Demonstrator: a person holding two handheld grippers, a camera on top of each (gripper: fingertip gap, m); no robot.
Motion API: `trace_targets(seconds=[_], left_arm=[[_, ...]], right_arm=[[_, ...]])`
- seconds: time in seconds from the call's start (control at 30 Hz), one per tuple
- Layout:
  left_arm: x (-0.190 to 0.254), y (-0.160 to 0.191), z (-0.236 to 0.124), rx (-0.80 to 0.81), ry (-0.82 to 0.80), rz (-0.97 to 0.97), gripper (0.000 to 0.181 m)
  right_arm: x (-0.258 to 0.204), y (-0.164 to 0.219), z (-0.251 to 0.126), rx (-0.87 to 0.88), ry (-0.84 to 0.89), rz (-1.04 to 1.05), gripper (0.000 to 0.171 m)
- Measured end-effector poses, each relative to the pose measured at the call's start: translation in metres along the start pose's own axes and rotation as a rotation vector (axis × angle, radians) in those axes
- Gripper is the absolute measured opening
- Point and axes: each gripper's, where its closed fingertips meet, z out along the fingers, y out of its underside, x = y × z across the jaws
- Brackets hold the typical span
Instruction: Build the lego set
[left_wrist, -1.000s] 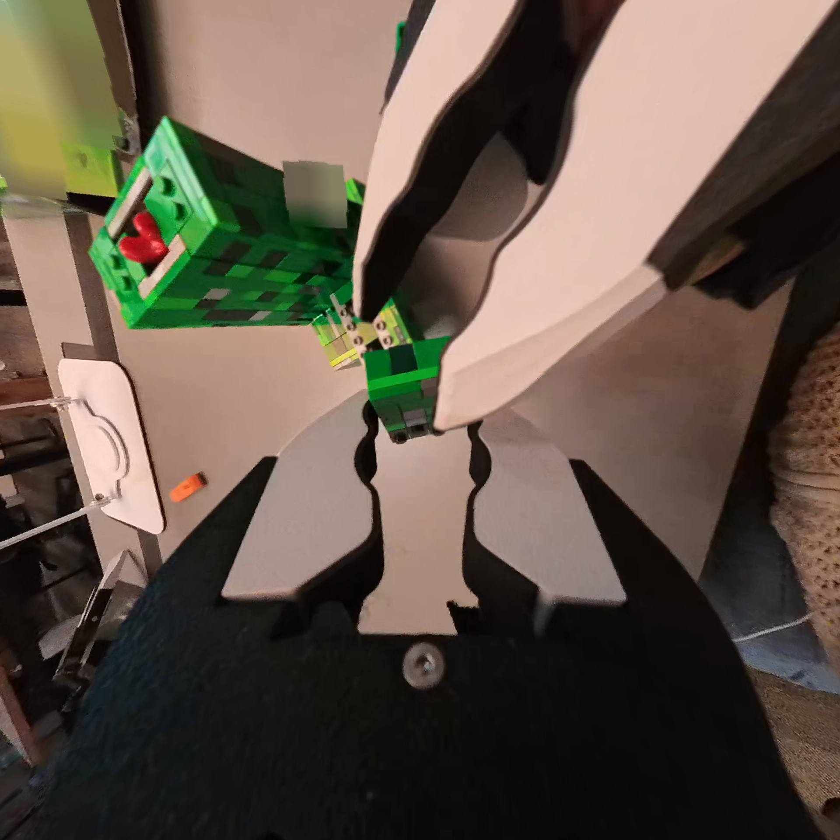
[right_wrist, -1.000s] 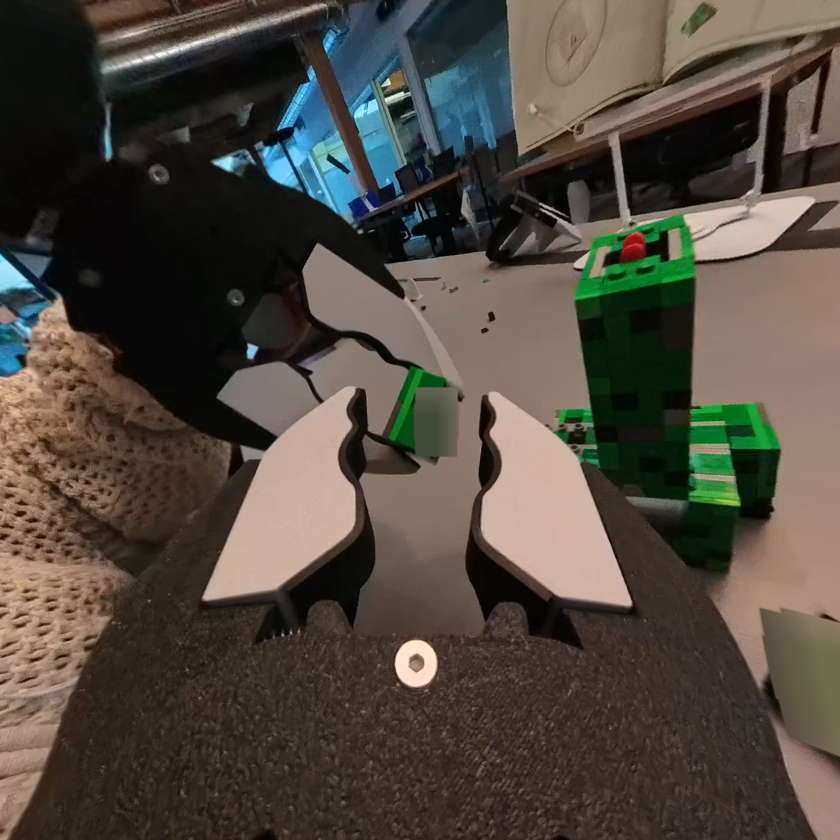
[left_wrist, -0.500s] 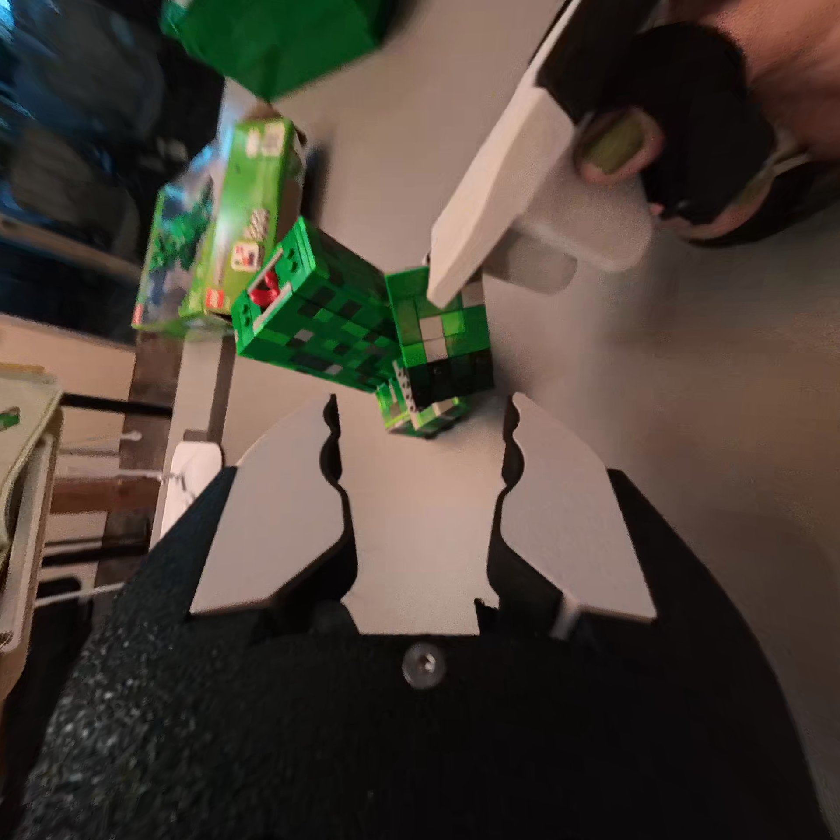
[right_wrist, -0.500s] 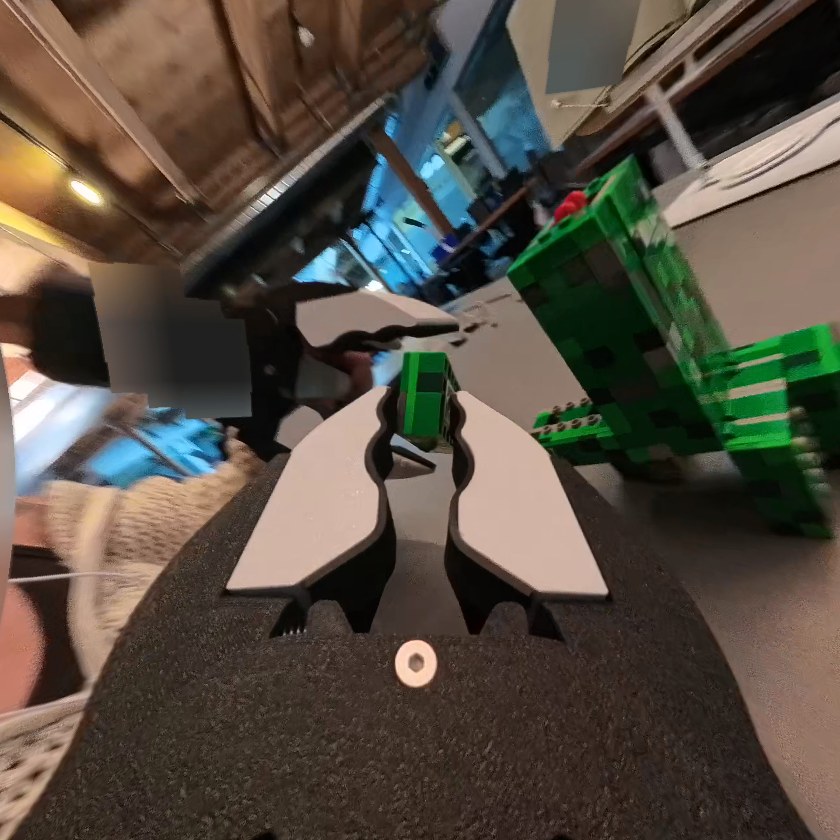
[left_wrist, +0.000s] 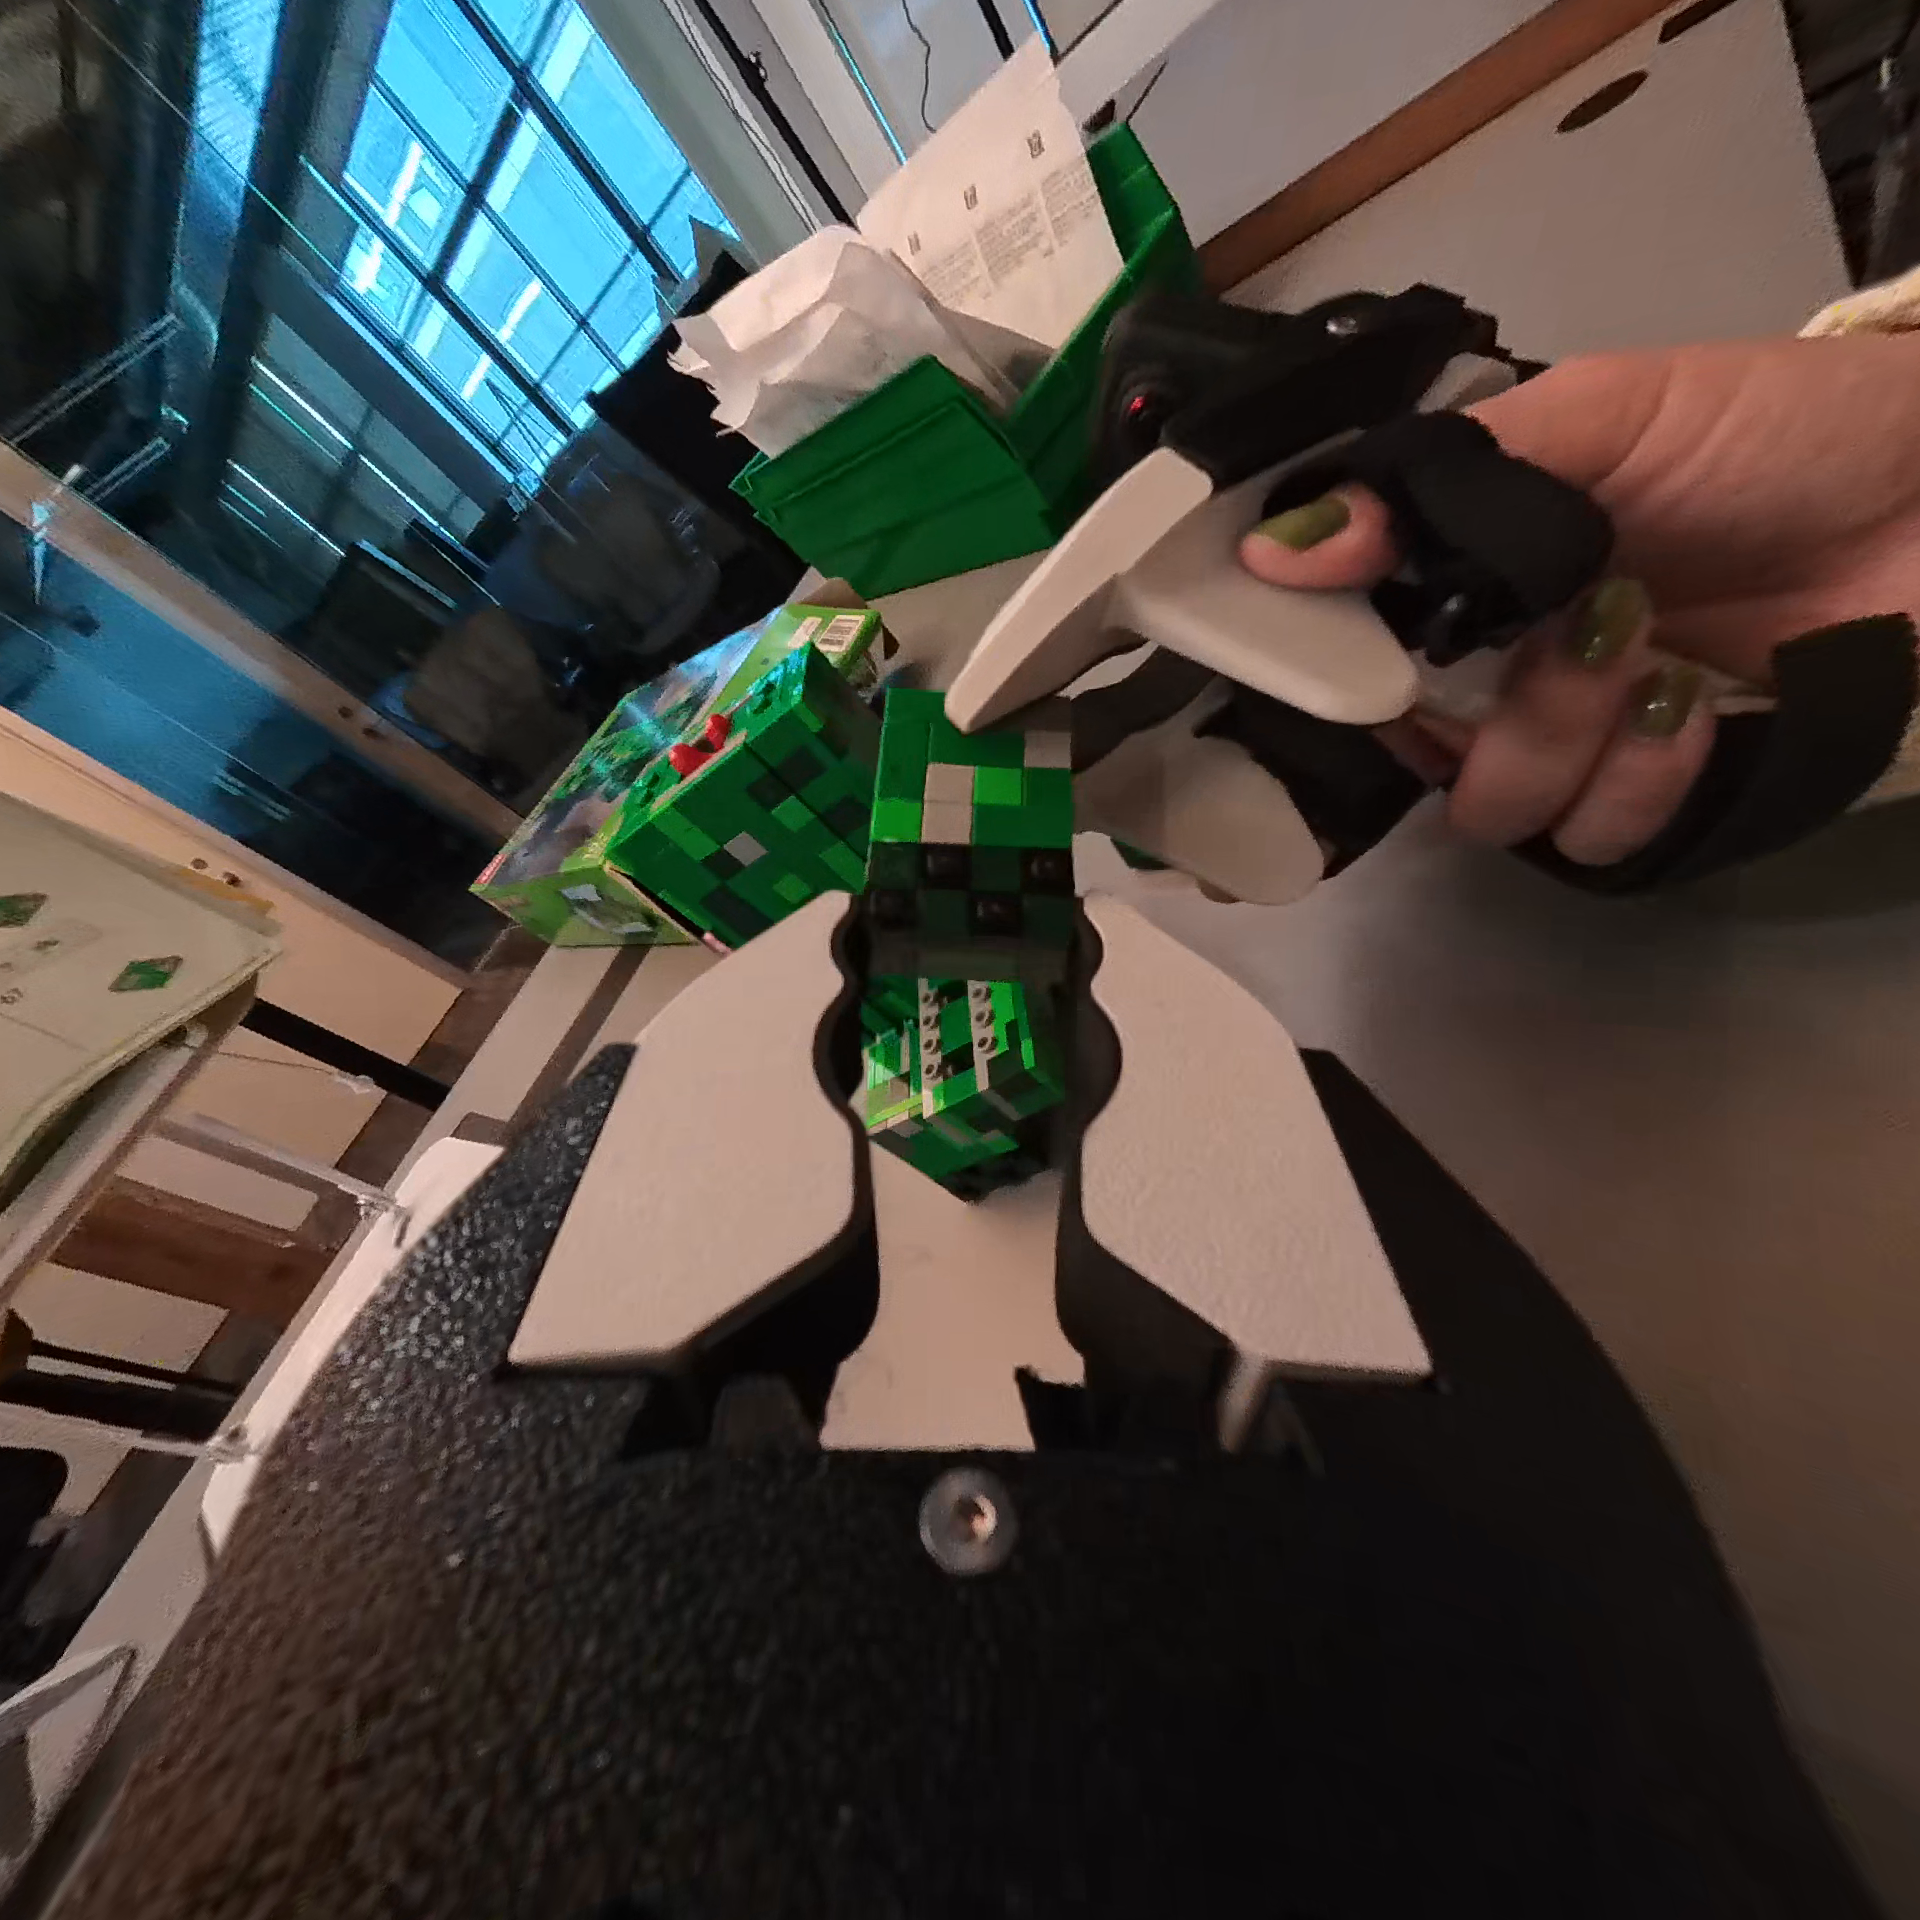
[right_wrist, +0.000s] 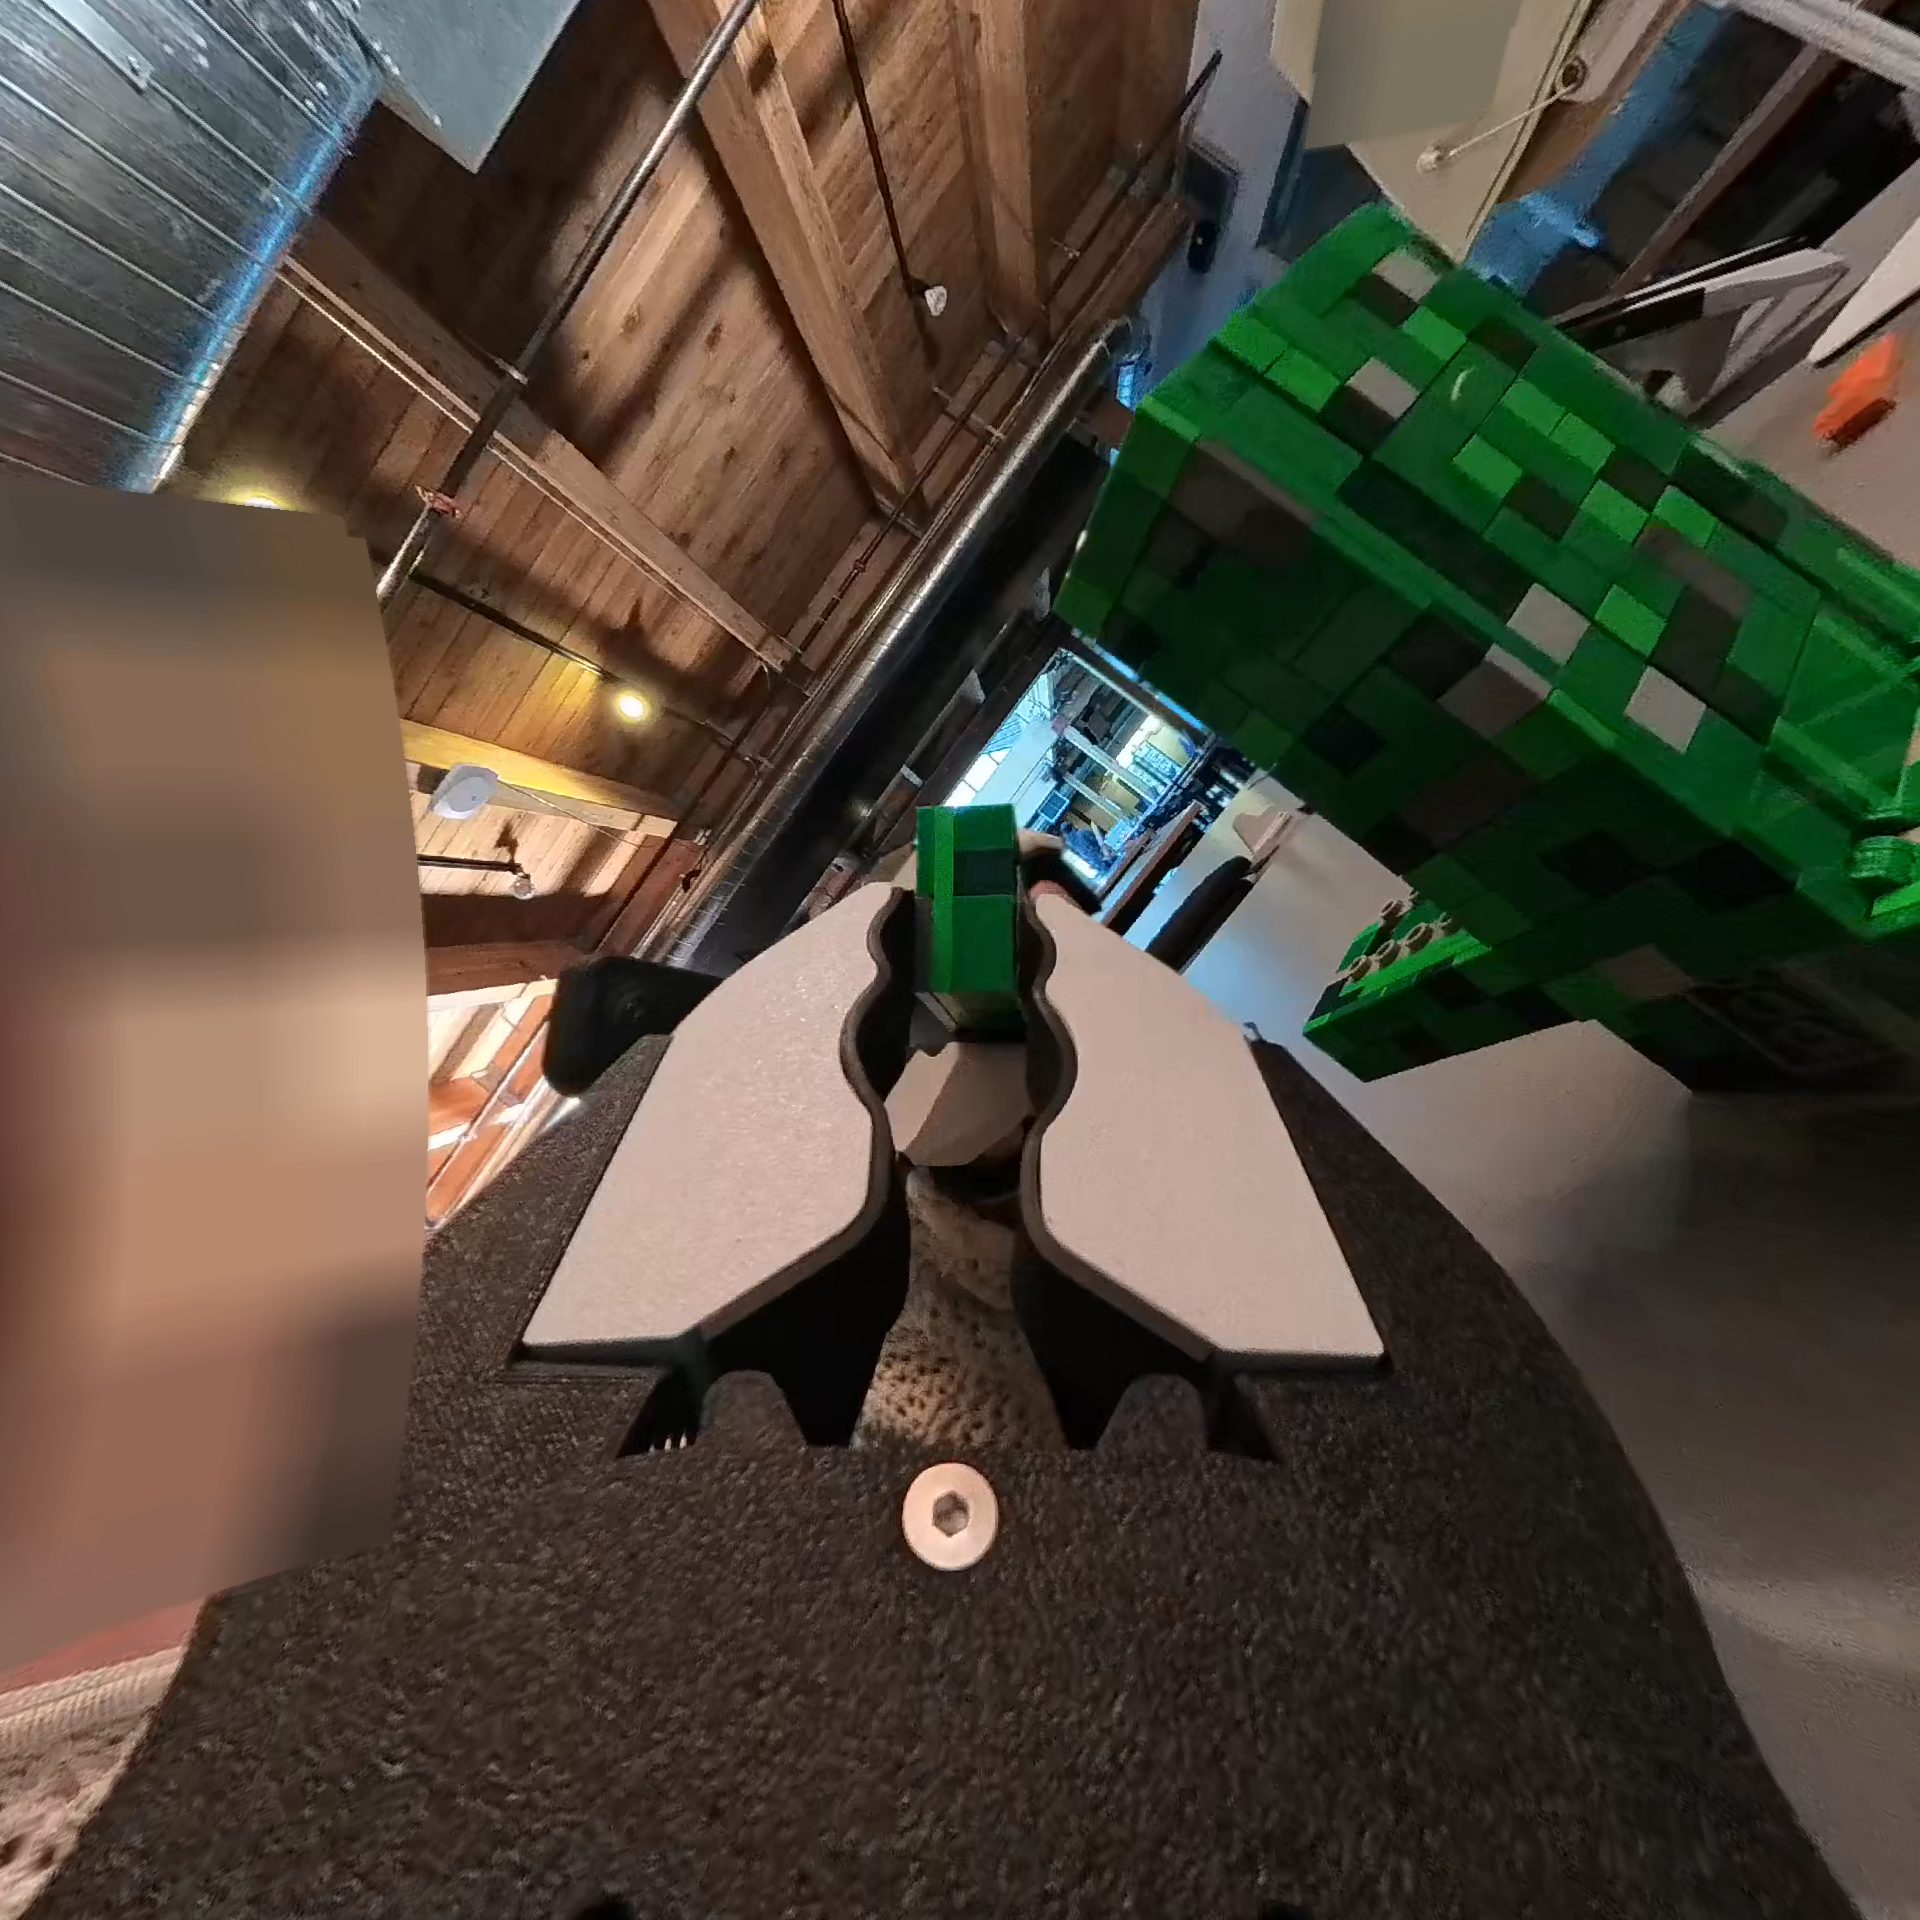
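A small green lego block (left_wrist: 971, 800) is held in the air between both grippers. In the left wrist view my left gripper (left_wrist: 971, 925) has its two fingertips against the sides of the block's dark lower end, with no gap showing. My right gripper (right_wrist: 966, 909) is shut on the same block (right_wrist: 971, 883) across its thin sides. Its upper finger (left_wrist: 1091, 613) lies on the block's top edge. The big green lego figure (left_wrist: 748, 831) with a red piece on its top stands behind the block. It fills the right of the right wrist view (right_wrist: 1507, 582), with its studded foot (right_wrist: 1392, 997) on the table.
A person's hand (left_wrist: 1662, 582) holds the right gripper. A green lego box (left_wrist: 582, 852) and a green bin with paper (left_wrist: 914, 488) stand behind the figure. An instruction booklet (left_wrist: 94, 966) sits on a stand at the left. An orange piece (right_wrist: 1860, 400) lies far back on the table. Left and right tips are no more than a few centimetres apart.
My right gripper closed on the small block and swung it up beside the figure. My left gripper opened wider, then closed in around the block's lower end. Both views tilted.
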Motion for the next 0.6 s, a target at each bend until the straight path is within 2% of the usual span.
trace_targets(seconds=[0.07,0.1,0.17,0.27,0.37,0.47,0.6], left_arm=[[0.0,0.002,0.0,-0.019,0.021,-0.018,0.035],[0.0,0.005,0.001,-0.045,0.034,-0.046,0.036],[-0.005,0.015,0.002,-0.126,0.046,-0.119,0.036],[-0.007,0.031,0.003,-0.27,0.112,-0.326,0.036],[-0.006,0.038,0.006,-0.341,0.188,-0.508,0.035],[-0.006,0.046,0.009,-0.405,0.211,-0.555,0.036],[-0.001,0.052,0.016,-0.456,0.239,-0.589,0.035]], right_arm=[[0.004,-0.002,-0.001,0.014,0.04,-0.058,0.022],[0.004,-0.006,-0.003,0.035,0.066,-0.117,0.033],[-0.001,-0.017,-0.012,0.086,0.112,-0.288,0.045],[0.001,-0.034,-0.03,0.13,0.258,-0.564,0.049],[0.003,-0.046,-0.046,0.138,0.384,-0.763,0.052],[0.001,-0.05,-0.052,0.147,0.437,-0.869,0.052],[0.001,-0.046,-0.05,0.126,0.445,-0.911,0.051]])
